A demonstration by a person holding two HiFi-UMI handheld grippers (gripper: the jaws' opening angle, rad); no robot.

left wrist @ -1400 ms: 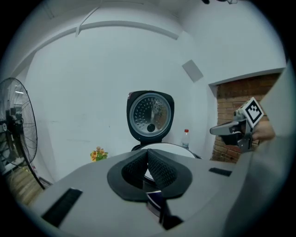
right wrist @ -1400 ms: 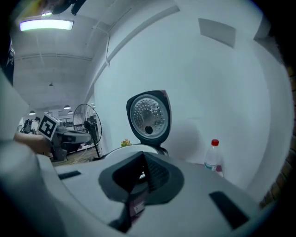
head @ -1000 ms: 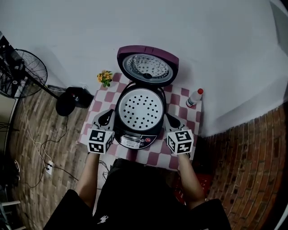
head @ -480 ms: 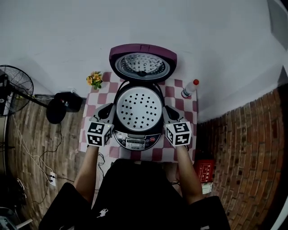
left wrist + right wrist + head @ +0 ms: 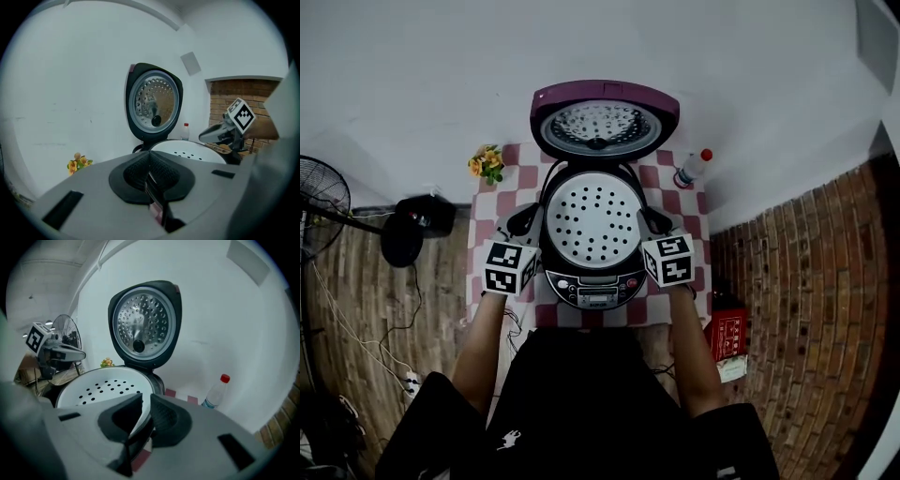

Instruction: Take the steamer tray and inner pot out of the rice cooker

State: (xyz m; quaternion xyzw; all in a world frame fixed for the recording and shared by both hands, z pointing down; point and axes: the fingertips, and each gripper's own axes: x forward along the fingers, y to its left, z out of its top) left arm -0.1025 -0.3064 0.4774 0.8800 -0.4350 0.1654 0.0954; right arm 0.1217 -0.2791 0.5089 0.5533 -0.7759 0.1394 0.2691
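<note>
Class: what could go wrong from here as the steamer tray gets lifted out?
The right gripper has just been opening its jaws, with the rim of the steamer tray between them, while the left gripper is shut beside the rice cooker: a one-sided lift might tip the tray. The raised lid stands close behind; the tray may strike it.

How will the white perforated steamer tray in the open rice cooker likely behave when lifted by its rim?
Probably light: the steamer tray looks thin and perforated. Likely stiff, as its rim keeps a clean round shape. Being wide and flat, it may tilt if lifted from one side.
</note>
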